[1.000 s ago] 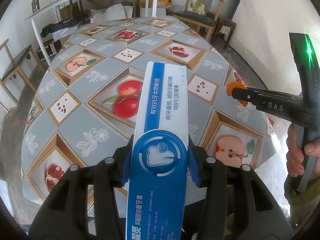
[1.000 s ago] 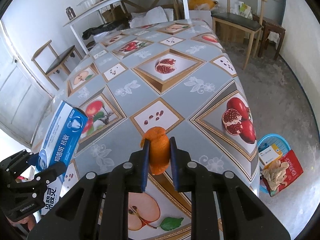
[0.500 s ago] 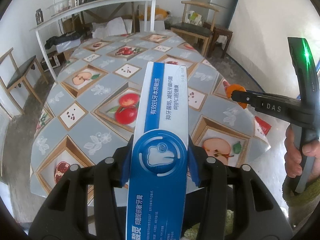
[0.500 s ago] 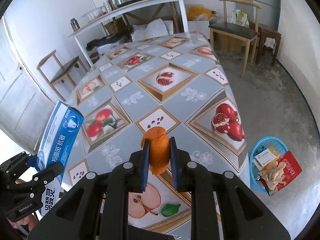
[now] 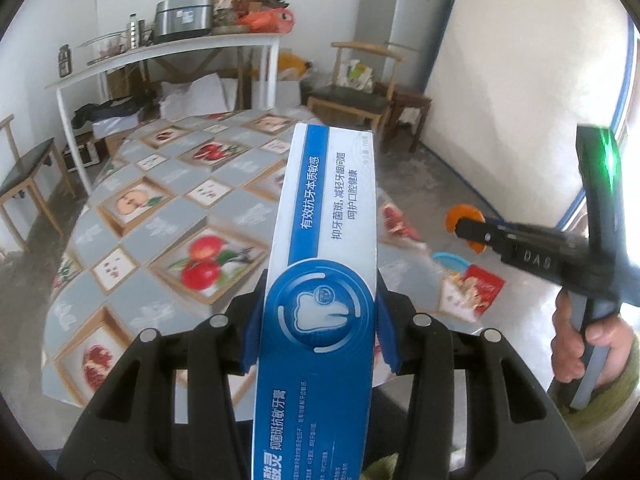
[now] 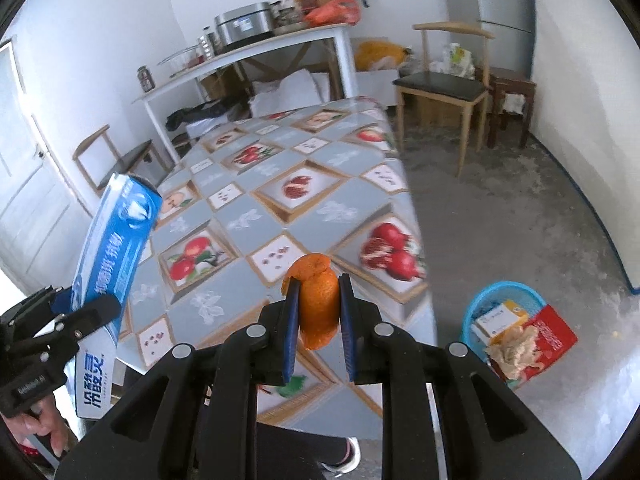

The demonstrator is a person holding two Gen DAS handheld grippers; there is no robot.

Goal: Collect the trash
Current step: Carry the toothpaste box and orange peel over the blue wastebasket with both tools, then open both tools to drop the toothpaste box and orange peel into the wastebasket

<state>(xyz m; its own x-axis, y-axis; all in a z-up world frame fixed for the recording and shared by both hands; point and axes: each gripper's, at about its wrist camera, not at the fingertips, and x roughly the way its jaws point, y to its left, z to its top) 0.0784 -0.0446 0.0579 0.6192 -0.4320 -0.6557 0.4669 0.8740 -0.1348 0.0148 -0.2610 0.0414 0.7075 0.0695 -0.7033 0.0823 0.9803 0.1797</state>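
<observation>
Clamping a blue-white toothpaste box left, curled orange peel right, hand-held grippers.

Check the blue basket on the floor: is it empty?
No, the blue basket already holds a small box and crumpled paper.

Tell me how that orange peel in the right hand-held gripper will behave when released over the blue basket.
The orange peel looks like a thin, curled shell, so probably light and soft, squashing rather than resisting. The right hand-held gripper pinches it between flat pads; its curl may snag briefly. It should flutter, not roll, into the blue basket.
</observation>
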